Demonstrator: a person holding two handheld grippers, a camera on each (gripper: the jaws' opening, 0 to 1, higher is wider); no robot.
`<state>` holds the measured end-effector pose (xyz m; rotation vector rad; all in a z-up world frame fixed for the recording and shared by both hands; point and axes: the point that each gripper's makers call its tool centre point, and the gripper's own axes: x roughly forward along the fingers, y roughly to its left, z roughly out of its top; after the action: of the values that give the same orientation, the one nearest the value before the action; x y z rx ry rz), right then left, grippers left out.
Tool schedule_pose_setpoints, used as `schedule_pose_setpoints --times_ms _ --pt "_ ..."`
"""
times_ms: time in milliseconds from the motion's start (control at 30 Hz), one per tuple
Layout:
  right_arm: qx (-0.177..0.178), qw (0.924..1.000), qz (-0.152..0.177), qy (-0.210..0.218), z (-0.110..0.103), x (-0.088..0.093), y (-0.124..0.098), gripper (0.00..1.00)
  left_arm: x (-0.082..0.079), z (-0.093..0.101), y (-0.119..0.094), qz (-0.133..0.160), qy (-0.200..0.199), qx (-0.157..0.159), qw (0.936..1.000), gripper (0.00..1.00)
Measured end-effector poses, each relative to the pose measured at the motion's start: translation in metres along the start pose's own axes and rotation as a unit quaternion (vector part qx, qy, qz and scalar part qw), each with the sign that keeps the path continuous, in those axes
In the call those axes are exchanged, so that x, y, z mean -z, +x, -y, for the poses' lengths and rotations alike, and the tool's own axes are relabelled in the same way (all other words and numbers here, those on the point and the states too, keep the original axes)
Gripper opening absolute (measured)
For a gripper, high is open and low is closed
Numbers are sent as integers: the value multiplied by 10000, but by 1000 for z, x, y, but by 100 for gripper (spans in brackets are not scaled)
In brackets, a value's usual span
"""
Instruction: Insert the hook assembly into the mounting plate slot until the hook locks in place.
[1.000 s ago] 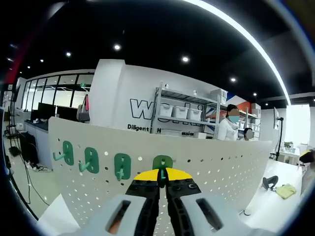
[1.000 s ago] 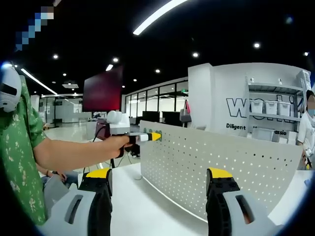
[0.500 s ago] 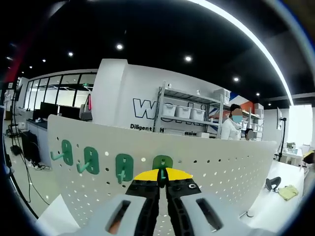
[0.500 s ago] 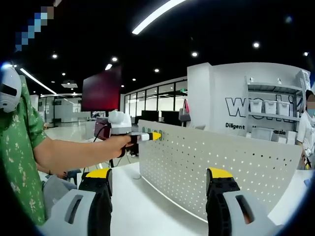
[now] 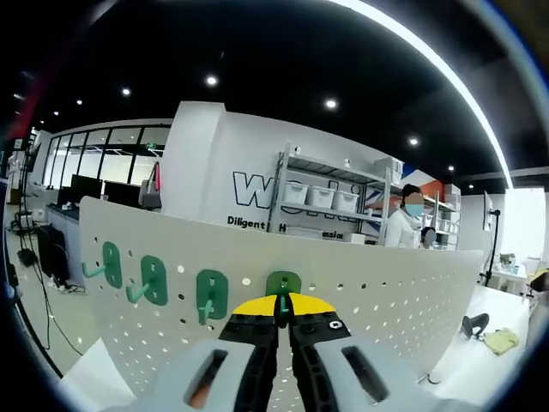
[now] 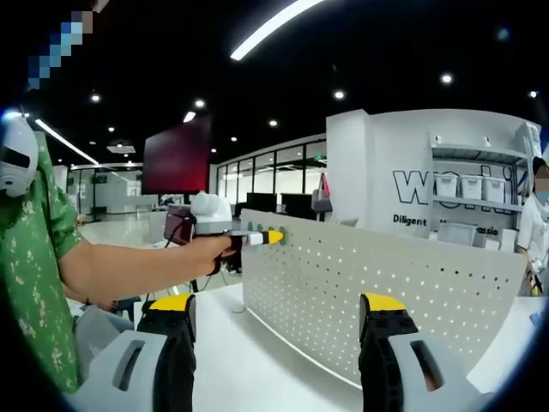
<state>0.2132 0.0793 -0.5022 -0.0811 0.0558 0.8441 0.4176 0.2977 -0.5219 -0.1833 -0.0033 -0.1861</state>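
other hooks: three green plastic hooks [image 5: 154, 280] on the white perforated pegboard [image 5: 386, 287], left of the gripper, prongs facing camera
held hook: green plastic hook [image 5: 283, 284] against pegboard, backplate upright
left gripper [image 5: 283, 319]: jaws pinched on held hook
right gripper [image 6: 276, 319]: jaws spread wide, holding nothing

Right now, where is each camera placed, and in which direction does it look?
Left gripper view: rides the left gripper, close against the pegboard, jaws shut on a green hook beside three more hooks.
Right gripper view: rides the right gripper, jaws apart, farther back over the table, looking at the pegboard's face; the person's arm shows.
Shared: the pegboard and left gripper.
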Motion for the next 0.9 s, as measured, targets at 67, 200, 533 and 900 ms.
schedule_pose_setpoints --times_ms 67,200,533,900 --pt "-2 10000 8 8 0 0 0 80 0 0 1 7 -9 5 10000 3" --pt "-5 10000 0 1 0 0 0 80 0 0 2 8 19 -2 10000 3" --pt "-17 10000 -11 -9 -1 0 1 79 0 -1 3 22 85 4 10000 3" --pt "-1 10000 -7 -5 0 -1 1 79 1 0 2 73 165 29 9998 3"
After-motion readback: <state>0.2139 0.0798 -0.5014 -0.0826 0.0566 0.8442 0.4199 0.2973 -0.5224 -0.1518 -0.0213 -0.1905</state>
